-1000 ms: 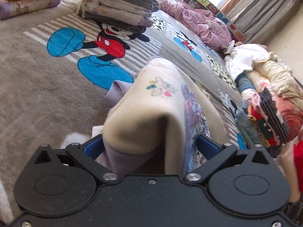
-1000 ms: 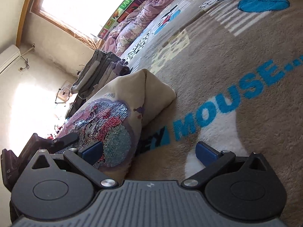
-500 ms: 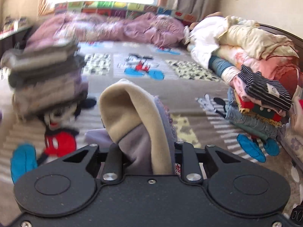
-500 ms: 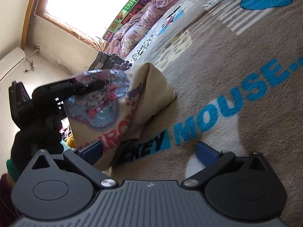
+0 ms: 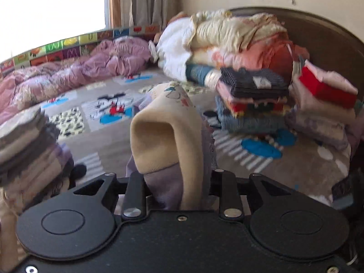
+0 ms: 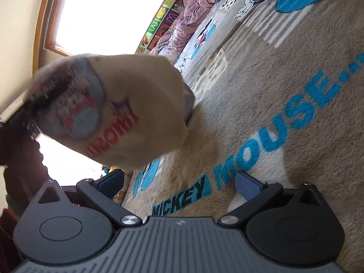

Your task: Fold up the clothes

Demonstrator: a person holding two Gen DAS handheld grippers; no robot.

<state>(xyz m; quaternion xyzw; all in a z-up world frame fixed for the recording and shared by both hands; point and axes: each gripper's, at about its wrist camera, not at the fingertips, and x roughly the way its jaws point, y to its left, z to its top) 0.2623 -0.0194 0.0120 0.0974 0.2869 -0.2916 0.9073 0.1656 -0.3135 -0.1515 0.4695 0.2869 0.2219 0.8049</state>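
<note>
Gripping a folded cream sweatshirt (image 5: 173,127) in my left claw (image 5: 177,182), I am holding it lifted above the Mickey Mouse blanket (image 5: 107,136) that is covering the bed. The garment's thick fold is standing up between the two black fingers (image 5: 134,191), with its lilac lining showing at the bottom and a small cartoon print near the top; the jaws are easing slightly apart while the cloth is still filling the gap and pressing on both sides. To the left of it a blurred stack of folded grey and beige clothes (image 5: 27,145) is sitting on the blanket, and behind that a crumpled pink duvet (image 5: 75,70) is lying along the colourful alphabet bumper (image 5: 56,45) under the window. To the right a tall heap of mixed clothes (image 5: 245,72) is leaning against the dark headboard (image 5: 329,36).

In the right wrist view the same sweatshirt (image 6: 141,113) is hanging clear of the blanket (image 6: 284,91) at the left, blurred, showing its sequin patch and red lettering, with the left claw (image 6: 29,109) clamped on its edge. My right claw (image 6: 179,182) is standing wide with nothing between its blue pads (image 6: 248,186), hovering low over the blue "MICKEY MOUSE" lettering (image 6: 261,141).
</note>
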